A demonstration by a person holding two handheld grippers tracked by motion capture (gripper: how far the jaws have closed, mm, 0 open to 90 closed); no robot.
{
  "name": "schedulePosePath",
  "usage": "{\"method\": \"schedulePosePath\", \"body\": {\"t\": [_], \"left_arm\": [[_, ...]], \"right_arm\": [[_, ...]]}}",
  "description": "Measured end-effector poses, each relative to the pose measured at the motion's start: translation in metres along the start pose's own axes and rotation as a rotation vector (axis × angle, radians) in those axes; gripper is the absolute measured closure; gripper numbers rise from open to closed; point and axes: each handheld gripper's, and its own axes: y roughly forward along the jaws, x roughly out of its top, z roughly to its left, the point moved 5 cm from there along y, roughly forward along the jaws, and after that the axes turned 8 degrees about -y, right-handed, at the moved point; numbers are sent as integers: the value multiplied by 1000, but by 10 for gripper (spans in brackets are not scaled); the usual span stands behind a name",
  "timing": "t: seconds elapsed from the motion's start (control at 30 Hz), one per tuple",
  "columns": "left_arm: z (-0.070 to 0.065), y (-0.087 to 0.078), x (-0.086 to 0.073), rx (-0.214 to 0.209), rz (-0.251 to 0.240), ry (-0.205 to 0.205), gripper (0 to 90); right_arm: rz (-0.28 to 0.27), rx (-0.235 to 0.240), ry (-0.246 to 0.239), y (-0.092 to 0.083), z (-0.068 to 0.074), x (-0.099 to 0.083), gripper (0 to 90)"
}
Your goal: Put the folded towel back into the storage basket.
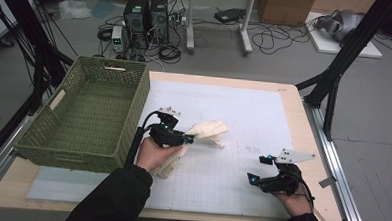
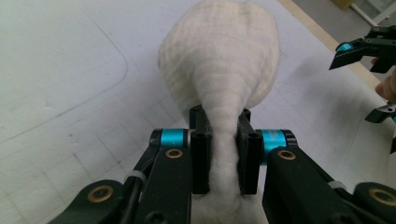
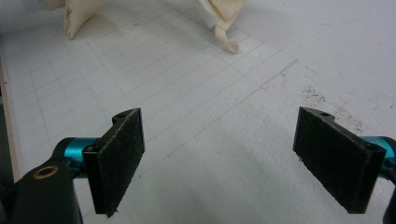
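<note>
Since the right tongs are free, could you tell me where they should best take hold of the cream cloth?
Grip the loose twisted tail of the cream cloth that trails onto the mat toward the open right tongs. Come in low from the person's right: that end is narrow, lies apart from the left tongs, which pinch the bunched other end, and should fit between the pads.

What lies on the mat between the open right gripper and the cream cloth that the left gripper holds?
Nothing: in the high view the white grid mat is bare between the right gripper and the cloth. The right gripper view shows the same.
</note>
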Motion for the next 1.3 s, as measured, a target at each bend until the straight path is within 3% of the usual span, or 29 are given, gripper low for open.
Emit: {"method": "schedulePosePath", "body": {"t": [0.07,0.13,0.33,0.47,0.77,0.97,1.3], "left_arm": [[1,-4,4,-22,-23,-27,793],[3,-6,7,-12,-16,-36,794],[2,-21,22,-78,-63,-113,795],[1,-30,31,-87,-72,-121,796],[7,-45,41,-148,-64,-182,796],[3,-57,51,-174,-64,-159,796],[6,-82,64,-157,-83,-159,796]], "right_arm": [[0,2,-4,0,0,0,158],[2,5,-2,0,0,0,158],[-4,7,-5,0,-1,1,158],[-3,11,-5,1,0,1,158],[-15,13,-9,1,-1,3,159],[-16,13,-9,3,-2,5,159],[-21,11,-18,3,-3,5,159]]}}
